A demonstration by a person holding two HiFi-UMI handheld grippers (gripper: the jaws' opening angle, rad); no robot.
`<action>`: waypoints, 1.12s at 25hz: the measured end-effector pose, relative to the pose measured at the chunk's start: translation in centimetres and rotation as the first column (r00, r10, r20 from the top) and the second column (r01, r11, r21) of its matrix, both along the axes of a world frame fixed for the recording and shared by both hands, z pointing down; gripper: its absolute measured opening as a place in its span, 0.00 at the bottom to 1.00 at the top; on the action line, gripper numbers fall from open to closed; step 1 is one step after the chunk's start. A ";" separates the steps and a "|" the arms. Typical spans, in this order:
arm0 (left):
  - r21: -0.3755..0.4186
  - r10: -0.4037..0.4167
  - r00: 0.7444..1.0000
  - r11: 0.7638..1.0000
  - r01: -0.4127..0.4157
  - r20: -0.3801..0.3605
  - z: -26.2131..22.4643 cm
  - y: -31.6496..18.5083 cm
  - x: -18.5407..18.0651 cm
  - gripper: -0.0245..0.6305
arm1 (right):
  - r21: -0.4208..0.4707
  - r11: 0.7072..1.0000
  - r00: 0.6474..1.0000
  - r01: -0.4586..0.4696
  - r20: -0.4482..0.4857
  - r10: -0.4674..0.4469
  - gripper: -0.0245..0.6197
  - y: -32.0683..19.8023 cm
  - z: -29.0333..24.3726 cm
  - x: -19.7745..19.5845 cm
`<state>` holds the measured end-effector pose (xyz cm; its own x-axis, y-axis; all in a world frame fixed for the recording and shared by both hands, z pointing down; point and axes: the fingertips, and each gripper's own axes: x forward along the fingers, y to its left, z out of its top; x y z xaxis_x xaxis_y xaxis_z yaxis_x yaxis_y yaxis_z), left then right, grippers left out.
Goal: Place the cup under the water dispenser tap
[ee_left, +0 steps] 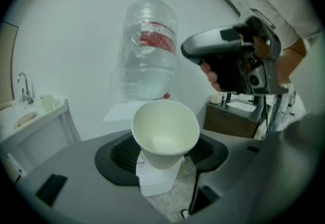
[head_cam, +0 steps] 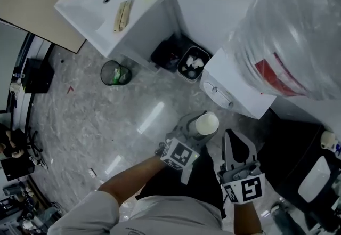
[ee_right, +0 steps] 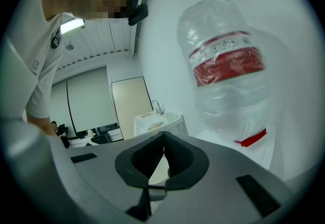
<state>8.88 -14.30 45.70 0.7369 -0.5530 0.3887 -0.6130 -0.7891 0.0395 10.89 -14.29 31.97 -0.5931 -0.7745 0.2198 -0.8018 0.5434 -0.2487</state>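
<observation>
A white paper cup [head_cam: 206, 123] [ee_left: 165, 134] stands upright and empty between the jaws of my left gripper [head_cam: 198, 132] [ee_left: 165, 153], which is shut on its lower wall. The white water dispenser [head_cam: 234, 86] stands just beyond it, its taps [head_cam: 222, 96] on the front face and a clear plastic-wrapped bottle [head_cam: 295, 31] [ee_left: 147, 50] [ee_right: 226, 65] on top. The cup is short of the taps, over the floor. My right gripper [head_cam: 233, 137] [ee_right: 162, 153] hangs beside the cup on its right, shut with its pads touching and nothing between them; it also shows in the left gripper view [ee_left: 231, 60].
A white sink unit [head_cam: 114, 7] [ee_right: 157, 120] stands at the back left. Beside it are a round wire bin [head_cam: 115, 73] and dark bins [head_cam: 184, 58] against the wall. A dark cabinet [head_cam: 298, 159] [ee_left: 238, 119] stands right of the dispenser. The floor is glossy grey stone.
</observation>
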 end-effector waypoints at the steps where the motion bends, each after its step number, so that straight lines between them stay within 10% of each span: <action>1: 0.000 0.017 1.000 1.000 -0.017 0.015 2.0 -0.5 0.1 0.45 | -0.003 1.000 1.000 -0.008 0.003 0.008 0.06 -0.5 1.0 -0.1; 16: -0.076 0.047 0.995 0.996 -0.040 0.090 31.3 -7.2 1.3 0.45 | -0.070 0.997 0.999 0.020 -0.025 -0.021 0.06 -3.5 17.8 -3.0; 28: -0.079 0.059 0.994 0.996 -0.052 0.087 37.3 -10.9 4.3 0.45 | -0.072 0.996 0.998 0.051 -0.032 -0.054 0.06 -4.8 20.9 -2.8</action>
